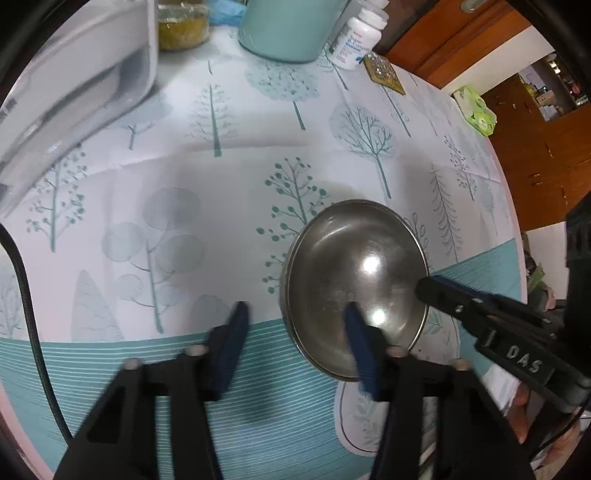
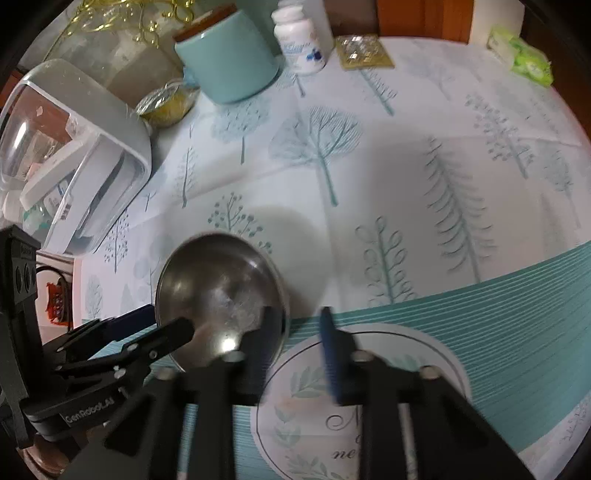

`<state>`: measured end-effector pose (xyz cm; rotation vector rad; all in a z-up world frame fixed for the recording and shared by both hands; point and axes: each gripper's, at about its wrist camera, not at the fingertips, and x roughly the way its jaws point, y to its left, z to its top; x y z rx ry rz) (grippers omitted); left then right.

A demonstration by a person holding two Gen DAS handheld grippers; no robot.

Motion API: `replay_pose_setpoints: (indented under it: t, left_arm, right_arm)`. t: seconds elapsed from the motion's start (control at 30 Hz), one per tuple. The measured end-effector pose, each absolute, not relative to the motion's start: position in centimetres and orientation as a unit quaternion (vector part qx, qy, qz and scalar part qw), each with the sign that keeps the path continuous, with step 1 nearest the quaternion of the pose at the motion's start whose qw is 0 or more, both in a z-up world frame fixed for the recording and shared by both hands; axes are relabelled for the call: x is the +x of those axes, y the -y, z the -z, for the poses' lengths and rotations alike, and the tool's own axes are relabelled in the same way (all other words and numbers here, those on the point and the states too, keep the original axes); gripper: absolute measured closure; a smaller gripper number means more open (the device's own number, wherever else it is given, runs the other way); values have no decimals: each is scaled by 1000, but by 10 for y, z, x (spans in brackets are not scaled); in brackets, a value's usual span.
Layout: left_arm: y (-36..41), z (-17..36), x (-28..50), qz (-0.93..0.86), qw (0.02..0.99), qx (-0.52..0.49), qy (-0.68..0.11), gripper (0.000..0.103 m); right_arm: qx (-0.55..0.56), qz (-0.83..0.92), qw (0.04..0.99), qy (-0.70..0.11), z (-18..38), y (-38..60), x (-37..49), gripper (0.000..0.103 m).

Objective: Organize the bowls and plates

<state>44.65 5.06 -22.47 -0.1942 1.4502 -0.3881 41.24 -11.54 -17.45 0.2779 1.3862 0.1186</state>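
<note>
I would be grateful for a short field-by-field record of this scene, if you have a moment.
surface: tree-print tablecloth
task object: one steel bowl, empty
left gripper: open, astride the bowl's rim
right gripper: astride the opposite rim; grip unclear
background: teal canister, pill bottle, white container

Steel bowl (image 1: 354, 288) sits on the surface (image 1: 221, 184), tree-print cloth. Left hand-held gripper (image 1: 295, 328) straddles its near-left rim, one blue finger (image 1: 360, 350) inside, other outside. Right hand-held gripper (image 1: 428, 288) reaches its right rim. Teal canister (image 1: 288, 29), pill bottle (image 1: 358, 40) behind.
</note>
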Motion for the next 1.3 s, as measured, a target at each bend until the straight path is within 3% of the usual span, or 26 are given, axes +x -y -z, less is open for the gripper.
replay_pose_setpoints:
  t: [0.03, 0.13, 0.63, 1.3]
  left_arm:
    - [-49, 227, 448, 179, 721, -94, -662, 81]
    - [-48, 233, 448, 170, 719, -93, -668, 90]
    - [-62, 168, 408, 195, 736, -87, -642, 91]
    - [-69, 42, 240, 204, 784, -51, -584, 90]
  right_arm:
    - [130, -60, 755, -639, 177, 114, 413, 92]
    - [127, -68, 756, -639, 177, 111, 412, 96]
    - [140, -94, 765, -621, 136, 113, 371, 96]
    - [125, -151, 814, -547, 27, 114, 228, 96]
